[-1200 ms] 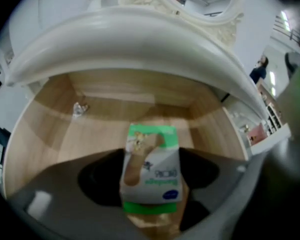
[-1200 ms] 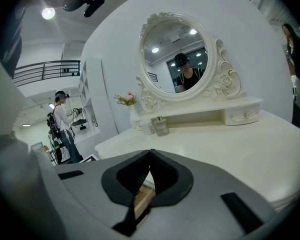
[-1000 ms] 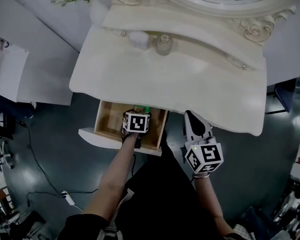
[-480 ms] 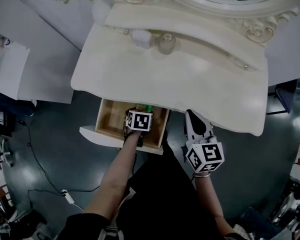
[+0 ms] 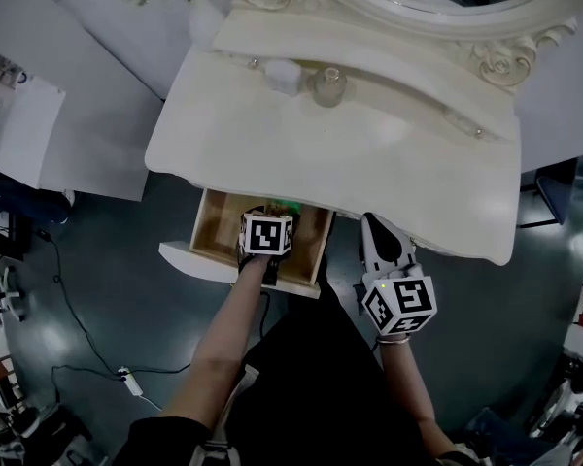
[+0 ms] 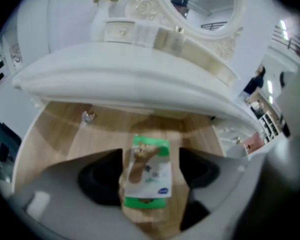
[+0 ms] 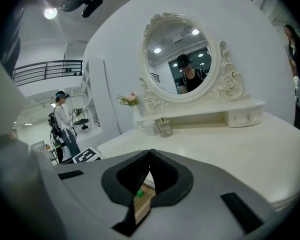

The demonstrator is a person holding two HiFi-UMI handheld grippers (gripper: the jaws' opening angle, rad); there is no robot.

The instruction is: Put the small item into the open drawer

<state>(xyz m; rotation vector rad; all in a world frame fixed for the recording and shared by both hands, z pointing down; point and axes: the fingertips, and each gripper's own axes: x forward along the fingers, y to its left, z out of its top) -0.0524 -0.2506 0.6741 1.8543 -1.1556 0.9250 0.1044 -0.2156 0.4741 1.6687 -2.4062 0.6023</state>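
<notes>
Left gripper (image 5: 270, 217) is reaching into the open drawer (image 5: 212, 233) of the dressing table (image 5: 369, 153), its jaws standing apart. The sachet (image 6: 147, 176) is lying flat on the wooden drawer floor between them; it has a white face, green bands at both ends and a brown picture. Right gripper (image 7: 150, 160) is hovering beside the drawer, jaws pressed together, holding nothing.

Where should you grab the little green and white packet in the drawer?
Pinch the flat green-and-white packet across its narrow middle, by its two long edges. It seems to lie flat on the floor of the wooden drawer, so come from the open front, below the white tabletop. The open jaws of the left gripper stand either side.
</notes>
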